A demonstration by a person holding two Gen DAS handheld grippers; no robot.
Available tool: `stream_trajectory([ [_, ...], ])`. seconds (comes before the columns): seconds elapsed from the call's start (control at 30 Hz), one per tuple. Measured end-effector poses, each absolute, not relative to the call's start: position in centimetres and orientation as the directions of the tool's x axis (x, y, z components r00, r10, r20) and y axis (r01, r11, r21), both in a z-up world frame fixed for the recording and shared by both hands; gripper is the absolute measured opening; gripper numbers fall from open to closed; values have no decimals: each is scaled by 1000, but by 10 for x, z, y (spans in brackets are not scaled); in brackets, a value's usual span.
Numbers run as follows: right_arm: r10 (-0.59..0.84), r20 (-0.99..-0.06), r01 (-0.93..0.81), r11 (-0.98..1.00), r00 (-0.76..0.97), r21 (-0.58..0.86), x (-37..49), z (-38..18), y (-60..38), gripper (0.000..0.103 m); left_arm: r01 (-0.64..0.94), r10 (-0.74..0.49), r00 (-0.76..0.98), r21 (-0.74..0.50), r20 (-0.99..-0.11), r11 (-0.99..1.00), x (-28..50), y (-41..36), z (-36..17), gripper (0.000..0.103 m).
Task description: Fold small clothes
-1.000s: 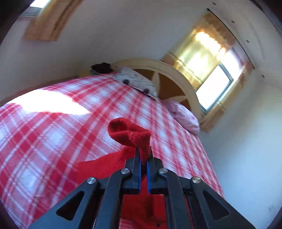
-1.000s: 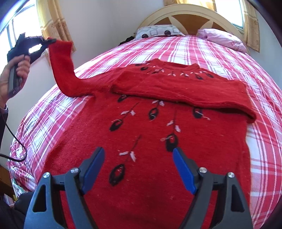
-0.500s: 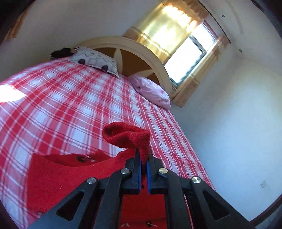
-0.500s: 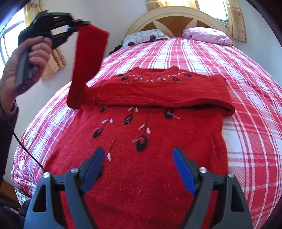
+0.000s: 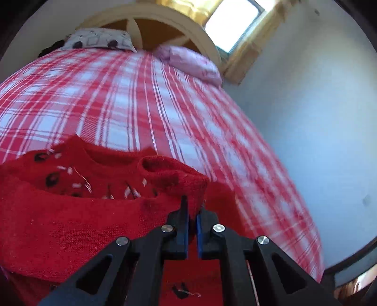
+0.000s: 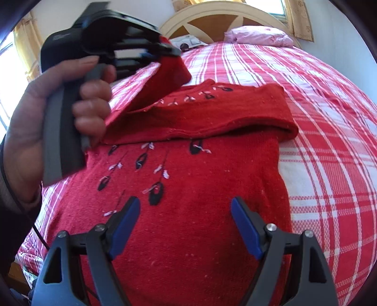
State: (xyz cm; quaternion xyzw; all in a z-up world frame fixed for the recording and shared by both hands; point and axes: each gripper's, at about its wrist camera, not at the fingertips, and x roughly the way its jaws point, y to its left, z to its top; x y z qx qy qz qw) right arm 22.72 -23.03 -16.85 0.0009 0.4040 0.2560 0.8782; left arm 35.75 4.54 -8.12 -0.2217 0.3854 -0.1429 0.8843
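Across the red sweater (image 6: 188, 211) on the bed (image 6: 329, 117), its sleeve (image 6: 165, 77) has been carried inward, clamped in the left tongs (image 5: 192, 211); the right tongs (image 6: 186, 226) are held open above the hem, so the sleeve fold is nearly laid.

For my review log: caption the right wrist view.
Left gripper carries red knitted sweater's sleeve across its body; right gripper open above.

sweater (image 6: 188, 223): red, black-white motifs | bedspread (image 6: 329, 117): red-white plaid

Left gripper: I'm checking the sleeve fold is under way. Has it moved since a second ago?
Yes. In the right wrist view the left gripper, shut on the sleeve, has swung from the curtain toward the headboard.
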Motion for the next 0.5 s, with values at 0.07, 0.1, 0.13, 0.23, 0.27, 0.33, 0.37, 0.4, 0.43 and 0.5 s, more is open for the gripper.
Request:
stream_trajectory([
  [0.07, 448, -707, -449, 870, 548, 204, 228, -169, -232, 82, 117, -439, 604, -471, -665, 874, 359, 29, -89, 5],
  [0.1, 447, -707, -450, 870, 548, 202, 227, -170, -233, 82, 137, -443, 592, -457, -673, 879, 357, 22, -89, 6],
  [0.13, 449, -706, -452, 869, 547, 202, 228, -170, -233, 82, 160, -448, 582, -445, -679, 881, 354, 17, -89, 12],
  [0.23, 461, -702, -461, 862, 543, 210, 227, -170, -236, 82, 238, -491, 551, -436, -675, 868, 345, 7, -84, 57],
  [0.27, 467, -699, -463, 860, 542, 215, 226, -170, -238, 82, 253, -498, 556, -435, -666, 864, 341, 7, -81, 65],
  [0.33, 476, -697, -462, 857, 536, 230, 225, -169, -241, 82, 262, -497, 564, -428, -660, 865, 337, 12, -77, 74],
  [0.37, 481, -696, -462, 855, 533, 237, 224, -169, -243, 82, 261, -502, 557, -434, -661, 862, 336, 15, -75, 74],
  [0.4, 483, -695, -461, 854, 532, 240, 223, -169, -244, 82, 258, -509, 552, -445, -661, 858, 335, 19, -73, 74],
  [0.43, 484, -694, -460, 854, 533, 243, 222, -168, -246, 82, 256, -516, 552, -456, -655, 852, 334, 25, -72, 74],
  [0.5, 485, -682, -449, 858, 547, 250, 218, -160, -254, 82, 230, -483, 586, -439, -650, 869, 329, 38, -69, 74],
])
